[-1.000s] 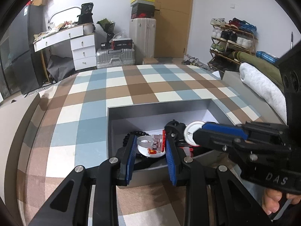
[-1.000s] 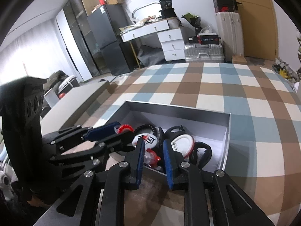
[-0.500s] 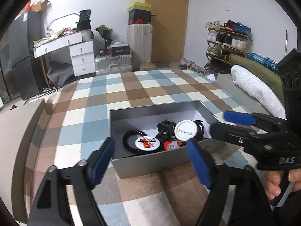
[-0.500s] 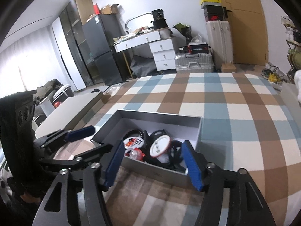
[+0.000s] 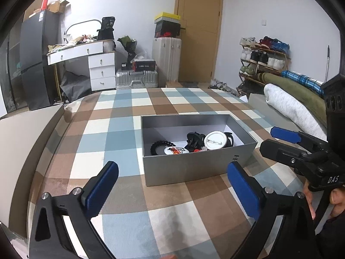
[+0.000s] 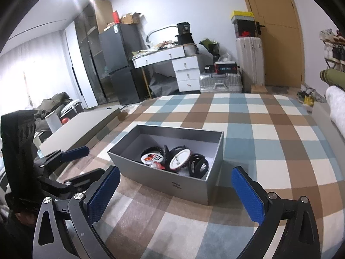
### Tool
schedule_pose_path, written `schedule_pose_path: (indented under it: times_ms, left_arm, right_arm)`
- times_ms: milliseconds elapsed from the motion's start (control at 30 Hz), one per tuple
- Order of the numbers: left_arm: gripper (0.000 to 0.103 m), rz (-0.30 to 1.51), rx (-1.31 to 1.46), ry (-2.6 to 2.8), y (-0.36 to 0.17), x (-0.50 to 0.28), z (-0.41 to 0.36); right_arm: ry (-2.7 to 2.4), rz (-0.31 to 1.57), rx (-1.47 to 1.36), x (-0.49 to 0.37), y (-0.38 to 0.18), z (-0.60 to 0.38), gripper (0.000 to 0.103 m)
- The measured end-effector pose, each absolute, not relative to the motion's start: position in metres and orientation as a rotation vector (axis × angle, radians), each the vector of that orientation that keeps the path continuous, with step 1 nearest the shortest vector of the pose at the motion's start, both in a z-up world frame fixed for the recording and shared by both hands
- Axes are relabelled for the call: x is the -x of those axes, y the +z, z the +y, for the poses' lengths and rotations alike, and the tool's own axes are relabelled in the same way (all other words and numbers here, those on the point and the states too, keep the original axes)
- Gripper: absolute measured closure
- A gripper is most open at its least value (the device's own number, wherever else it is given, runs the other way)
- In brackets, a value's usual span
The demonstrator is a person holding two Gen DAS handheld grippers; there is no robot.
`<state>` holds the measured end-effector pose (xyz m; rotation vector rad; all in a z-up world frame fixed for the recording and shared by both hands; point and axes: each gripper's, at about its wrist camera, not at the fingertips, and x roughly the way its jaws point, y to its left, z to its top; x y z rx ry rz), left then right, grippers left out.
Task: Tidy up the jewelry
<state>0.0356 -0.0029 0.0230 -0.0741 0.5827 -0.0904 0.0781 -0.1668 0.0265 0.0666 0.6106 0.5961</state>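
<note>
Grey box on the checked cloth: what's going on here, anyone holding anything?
Nothing is held. A person has a gripper in each hand; the left gripper and right gripper both sit short of the grey box, jaws just opened wide and empty. Inside the box lie a black bead bracelet, round badges and dark hair clips. Items look dropped off.

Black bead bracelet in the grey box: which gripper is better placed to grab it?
Left, likely: the bracelet lies leftmost in the box, nearest the left gripper, whose jaws just opened, empty.
</note>
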Motion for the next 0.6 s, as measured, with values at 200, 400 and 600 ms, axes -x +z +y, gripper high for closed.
schedule_pose_path:
  times_ms: [200,400,600]
  left_arm:
    - [0.001,0.549,0.080,-0.067,0.019,-0.035,0.002]
    - [0.001,0.538,0.072,-0.050,0.015,-0.035,0.004]
    - [0.001,0.535,0.078,-0.051,0.015,-0.033,0.006]
  right_arm:
    - [0.583,0.536,-0.048,-0.068,0.025,-0.162,0.000]
    - [0.576,0.483,-0.026,-0.063,0.024,-0.161,0.000]
    - [0.557,0.469,-0.040,-0.062,0.021,-0.164,0.000]
